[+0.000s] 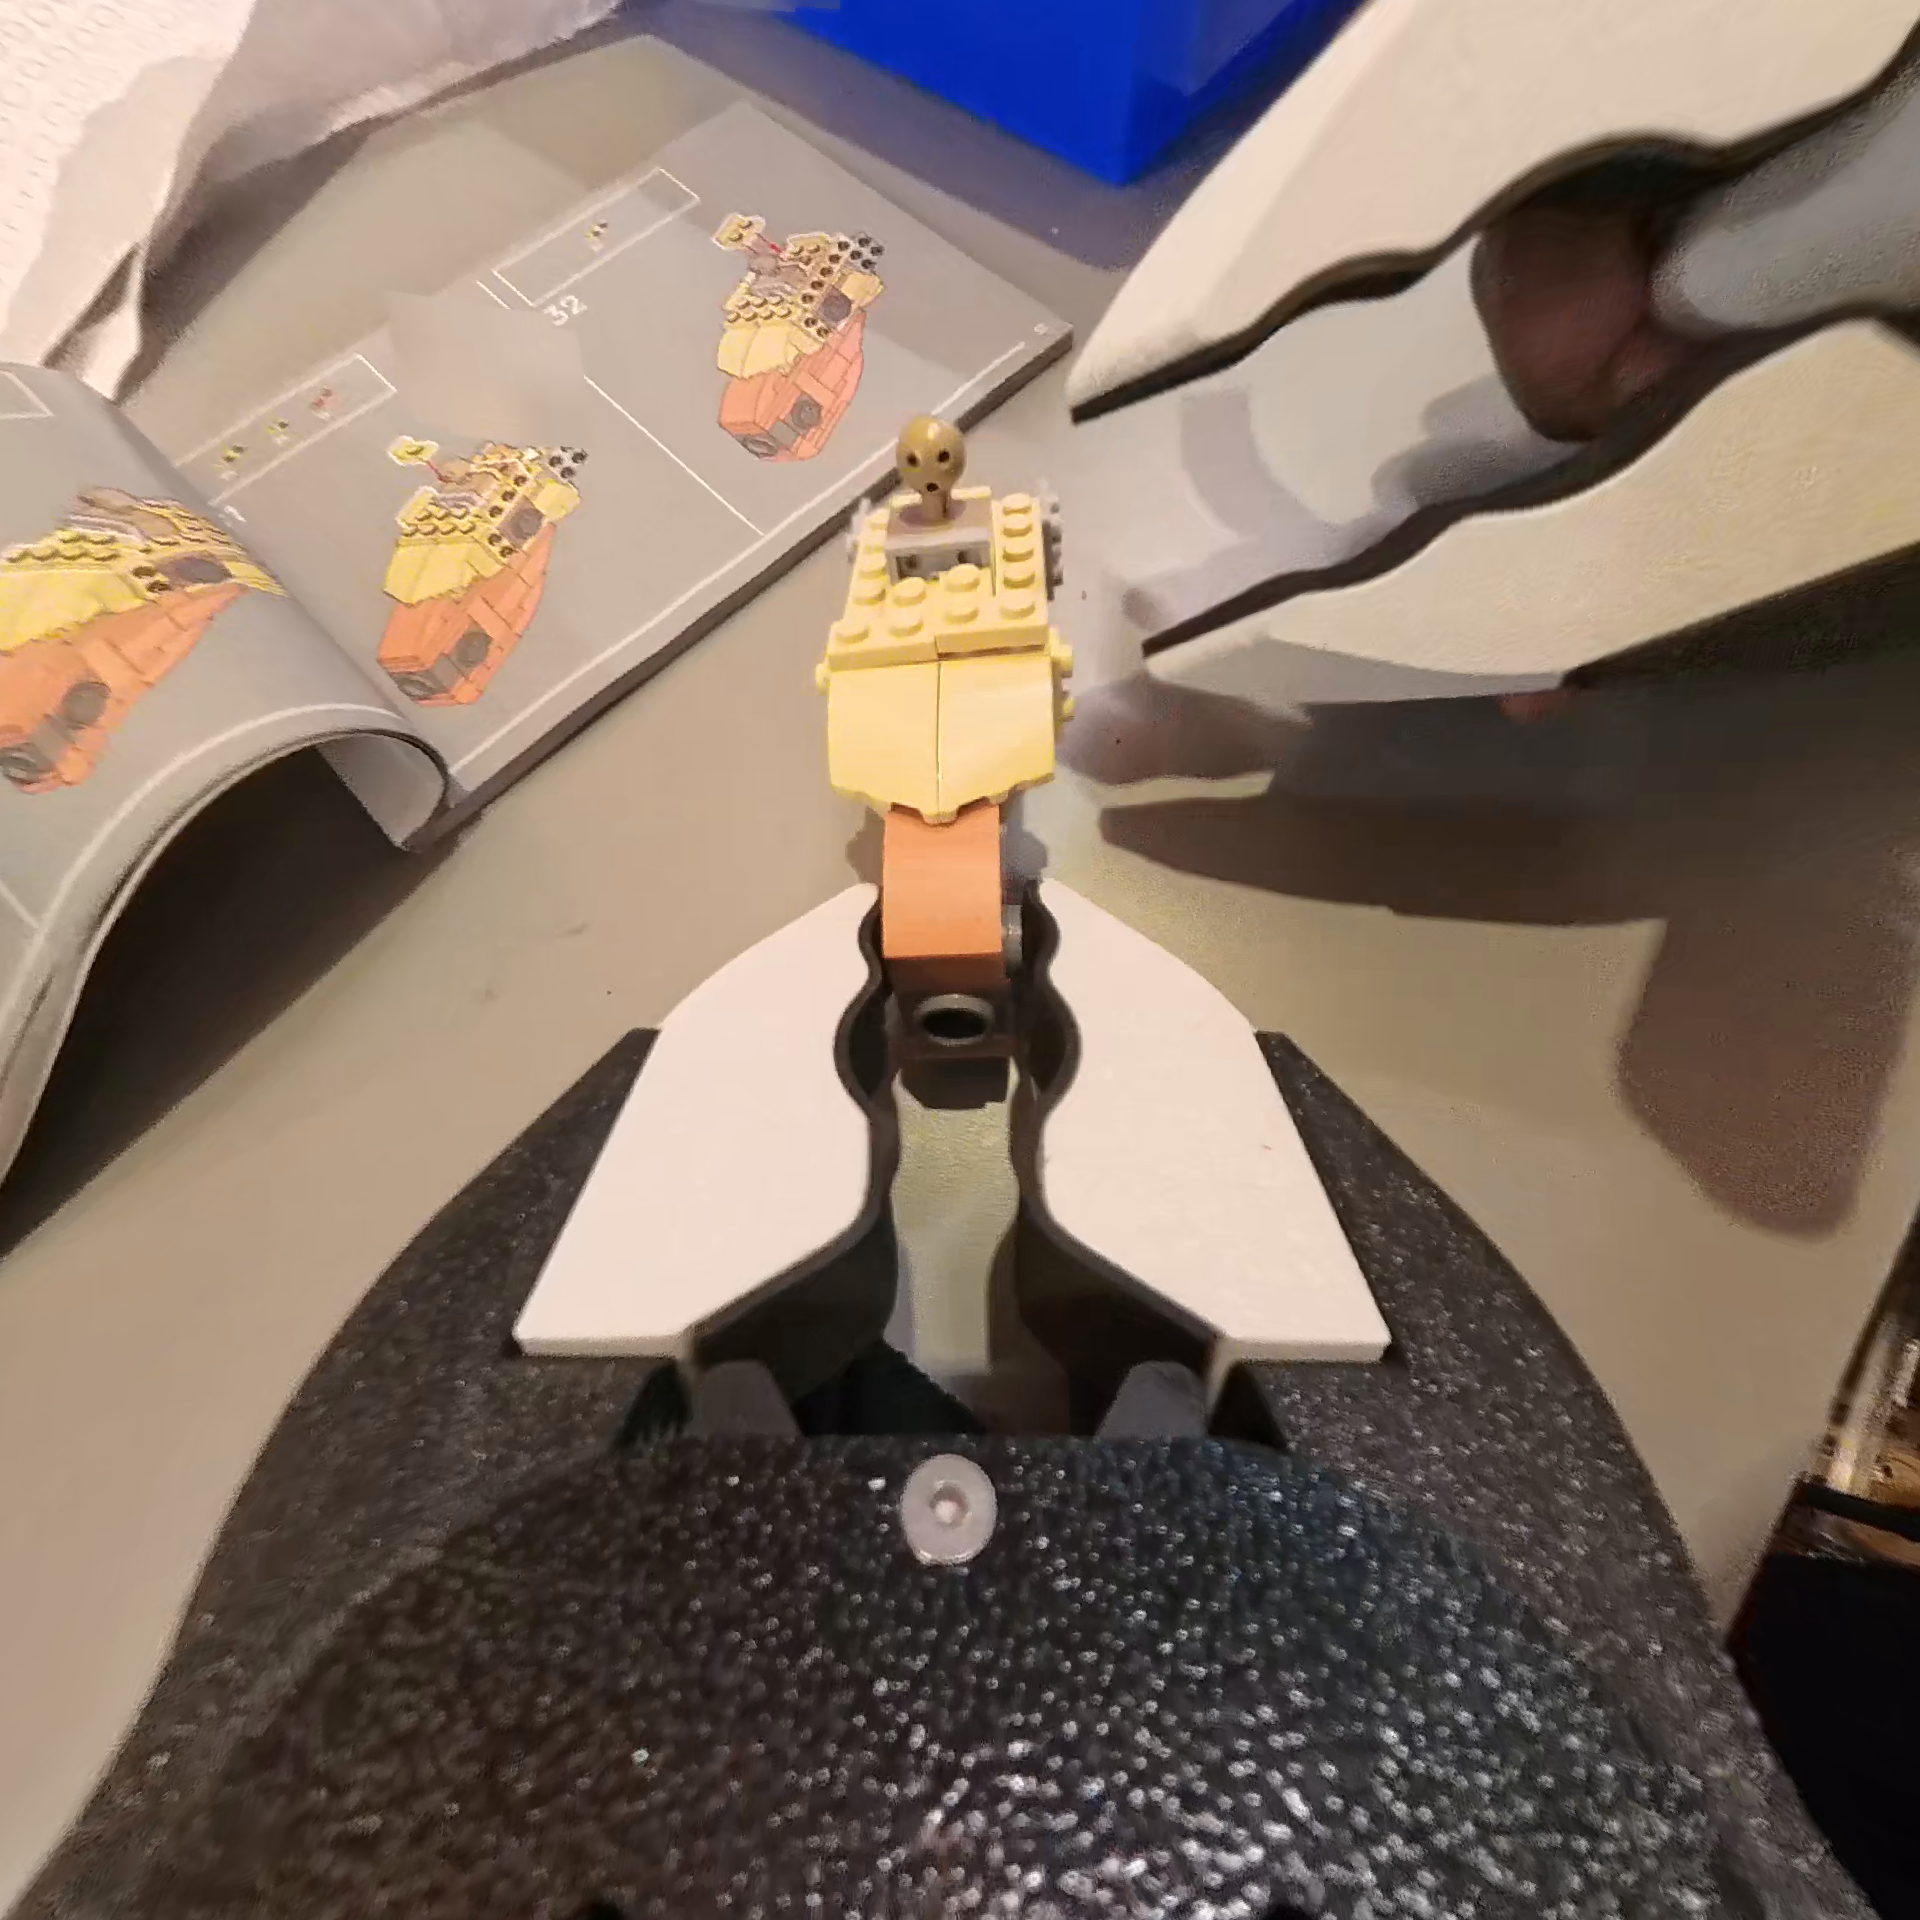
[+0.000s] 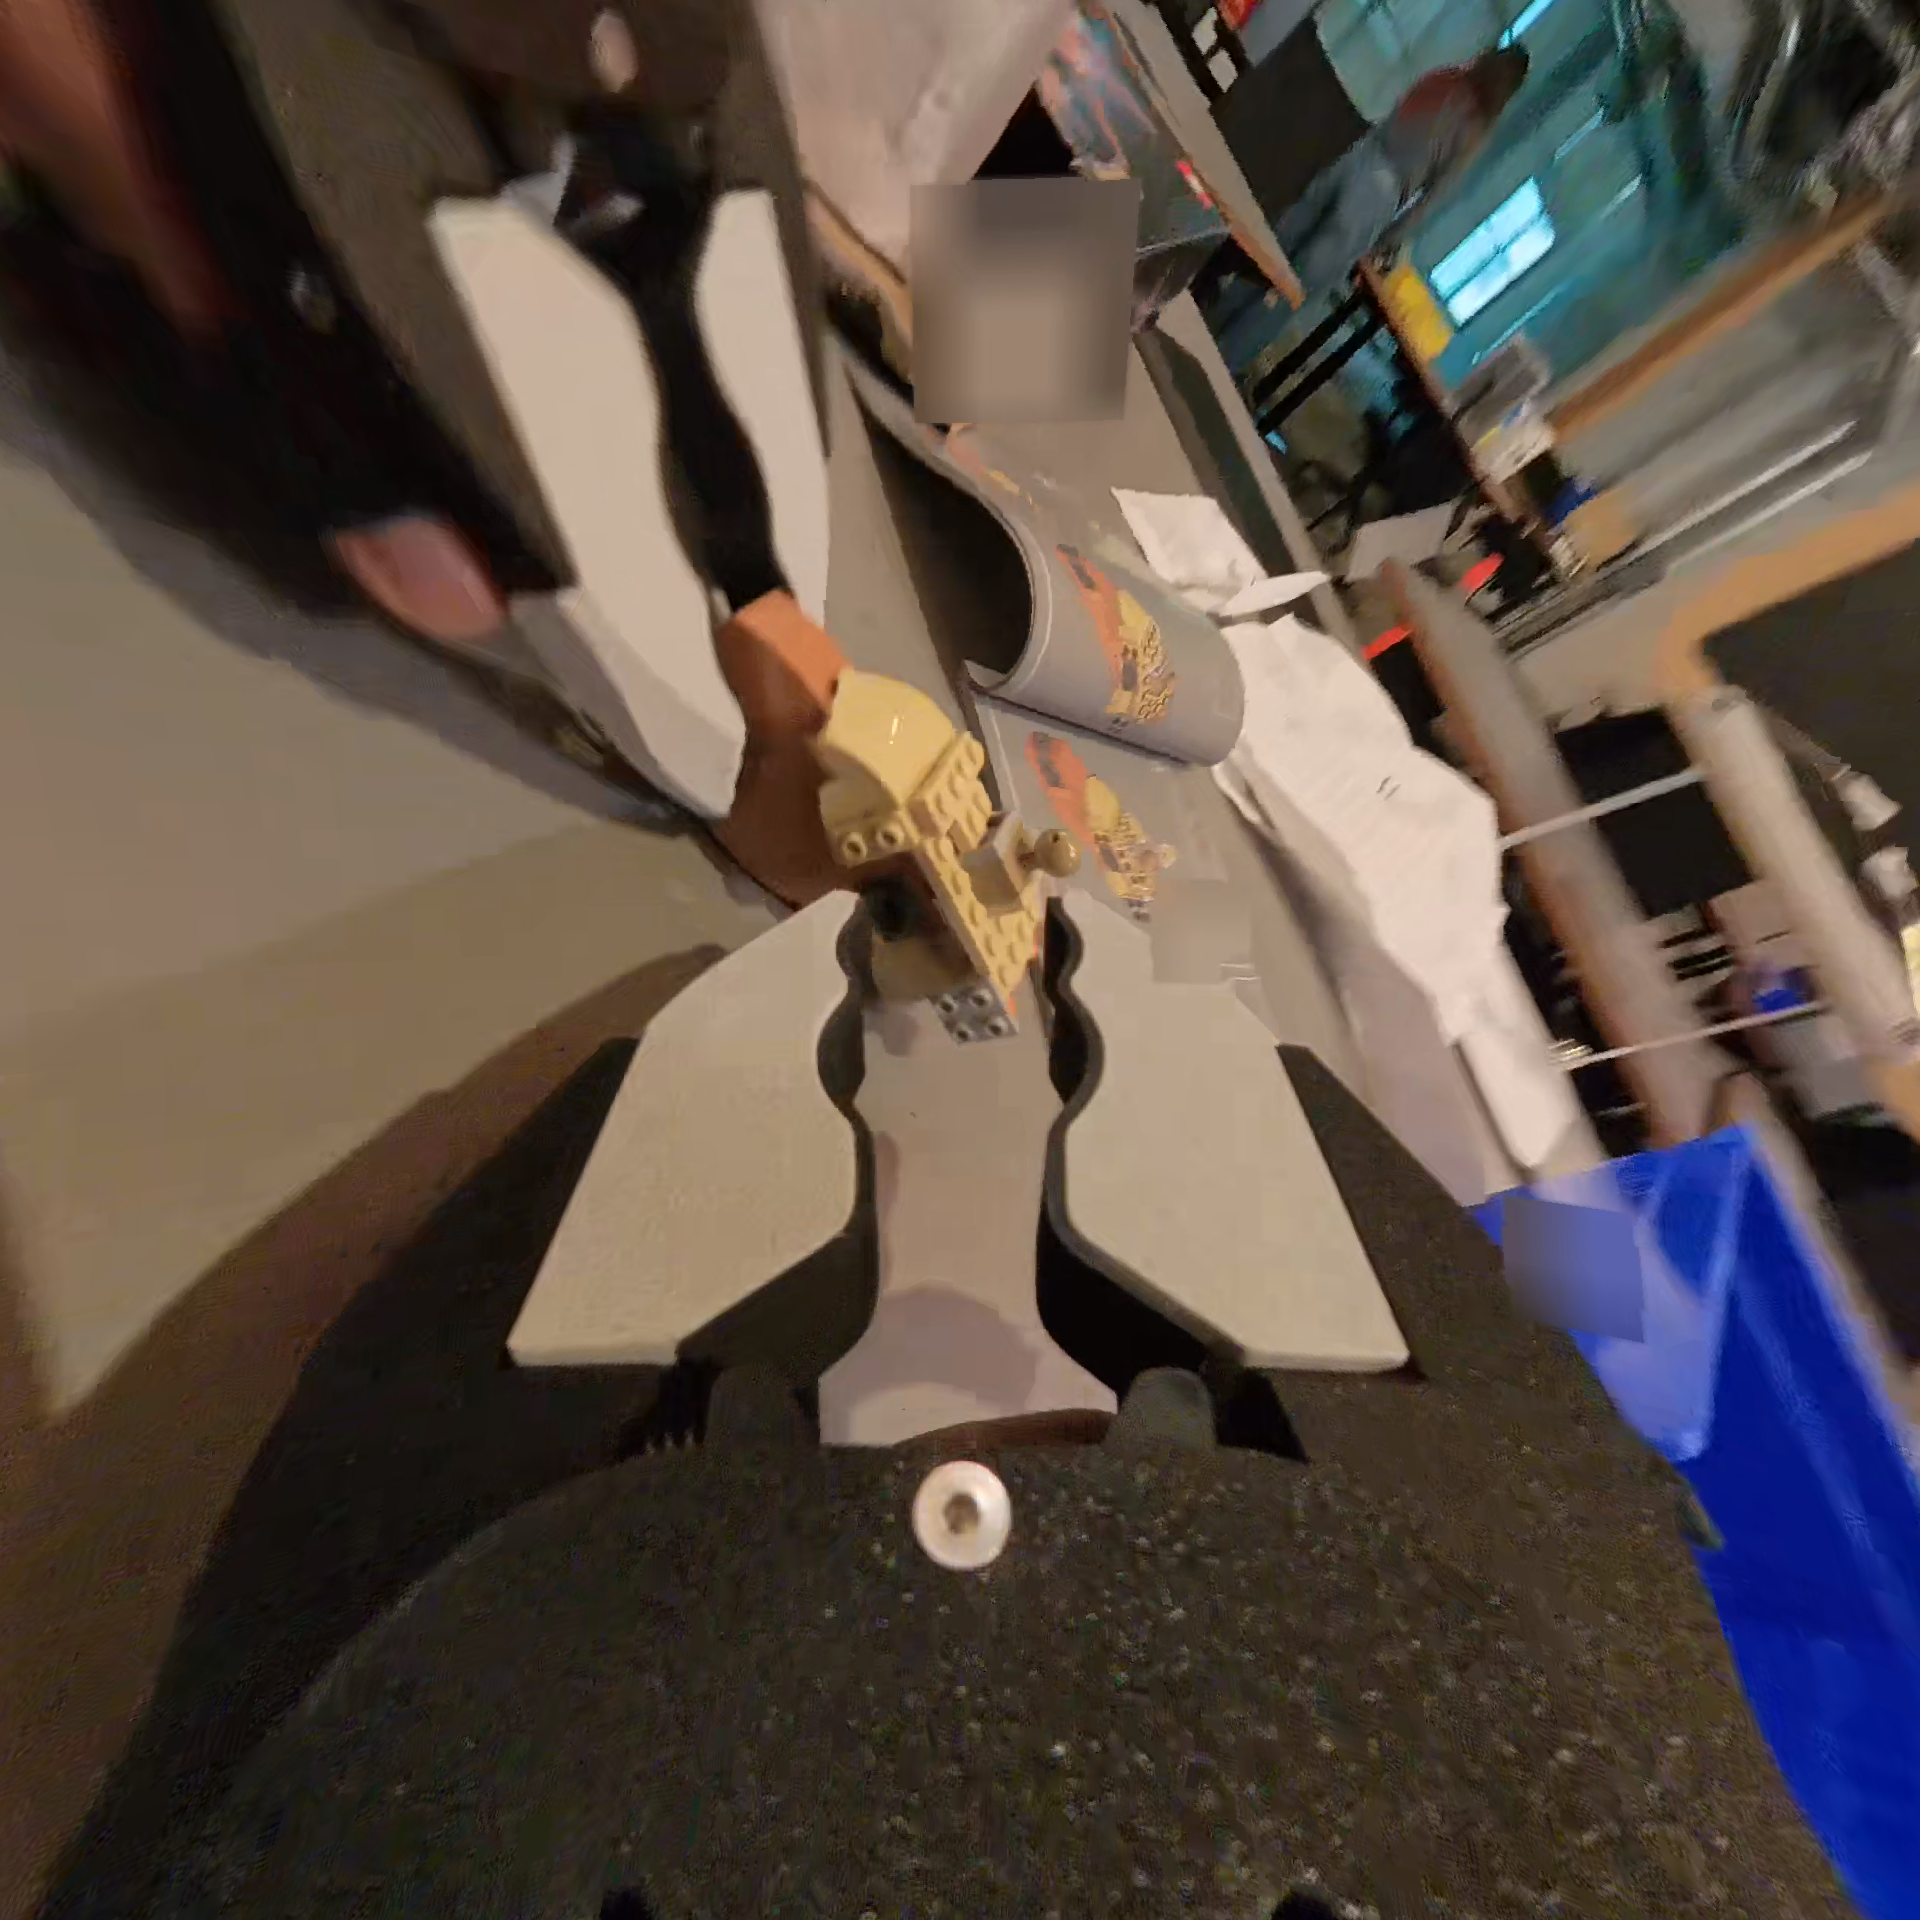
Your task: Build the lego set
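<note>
The lego model (image 1: pixel 940 675) has a pale yellow studded top, an orange-brown lower end, and a grey bracket carrying an olive ball knob (image 1: pixel 928 449). My left gripper (image 1: pixel 948 925) is shut on the model's orange-brown end and holds it just above the table. My right gripper (image 1: pixel 1117 530) is open and empty, close to the model's right side but apart from it. In the right wrist view the model (image 2: pixel 914 790) sits just ahead of my right gripper (image 2: pixel 951 920), with its grey end lying in the gap between the jaws. The left gripper (image 2: pixel 769 675) holds it from beyond.
An open instruction booklet (image 1: pixel 582 416) lies on the beige table (image 1: pixel 312 1299), left of and behind the model. It also shows in the right wrist view (image 2: pixel 1122 665). A blue bin (image 1: pixel 1039 83) stands behind, and crumpled white bags (image 1: pixel 104 156) lie at the far left.
</note>
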### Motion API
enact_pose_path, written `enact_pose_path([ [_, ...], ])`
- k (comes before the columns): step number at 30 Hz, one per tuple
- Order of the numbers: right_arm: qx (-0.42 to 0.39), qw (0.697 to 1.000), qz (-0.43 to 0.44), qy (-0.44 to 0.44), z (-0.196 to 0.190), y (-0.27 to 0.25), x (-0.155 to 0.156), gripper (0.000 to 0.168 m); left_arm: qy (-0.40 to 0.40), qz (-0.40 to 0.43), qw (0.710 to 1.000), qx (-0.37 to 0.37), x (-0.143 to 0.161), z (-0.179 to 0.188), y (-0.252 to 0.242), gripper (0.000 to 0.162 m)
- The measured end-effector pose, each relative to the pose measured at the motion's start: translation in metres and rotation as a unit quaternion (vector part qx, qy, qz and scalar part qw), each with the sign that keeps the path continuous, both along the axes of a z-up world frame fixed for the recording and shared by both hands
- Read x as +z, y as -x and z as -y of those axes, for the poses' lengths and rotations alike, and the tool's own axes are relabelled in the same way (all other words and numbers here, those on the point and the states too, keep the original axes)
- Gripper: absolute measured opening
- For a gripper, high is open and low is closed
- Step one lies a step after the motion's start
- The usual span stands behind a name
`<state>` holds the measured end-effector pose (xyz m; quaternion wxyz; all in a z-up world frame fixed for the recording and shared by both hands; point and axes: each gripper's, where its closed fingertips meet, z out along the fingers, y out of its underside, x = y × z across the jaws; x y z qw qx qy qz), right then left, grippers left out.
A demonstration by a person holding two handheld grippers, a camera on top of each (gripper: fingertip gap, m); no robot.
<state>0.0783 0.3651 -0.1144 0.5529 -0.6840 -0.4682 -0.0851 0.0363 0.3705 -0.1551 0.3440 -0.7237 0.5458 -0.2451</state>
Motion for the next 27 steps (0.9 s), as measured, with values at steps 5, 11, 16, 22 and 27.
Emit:
enact_pose_path([
  [5, 0.028, 0.998, 0.048, -0.020, -0.005, 0.005, -0.006, 0.036, 0.049, 0.019, 0.999, -0.014, 0.001, 0.002, -0.001, 0.023],
  [11, 0.065, 0.994, 0.073, -0.054, -0.008, 0.016, -0.001, 0.039, 0.061, 0.022, 0.998, -0.016, 0.001, 0.003, 0.000, 0.023],
  [16, 0.091, 0.990, 0.095, -0.060, -0.007, 0.022, -0.003, 0.040, 0.049, 0.016, 0.999, -0.016, 0.001, 0.003, 0.000, 0.022],
  [22, 0.086, 0.987, 0.114, -0.073, -0.009, 0.022, -0.006, 0.040, 0.038, 0.011, 0.999, -0.013, 0.000, 0.003, 0.000, 0.022],
  [27, 0.086, 0.985, 0.133, -0.075, -0.011, 0.022, -0.010, 0.037, 0.037, 0.012, 0.999, -0.013, 0.000, 0.003, 0.000, 0.022],
])
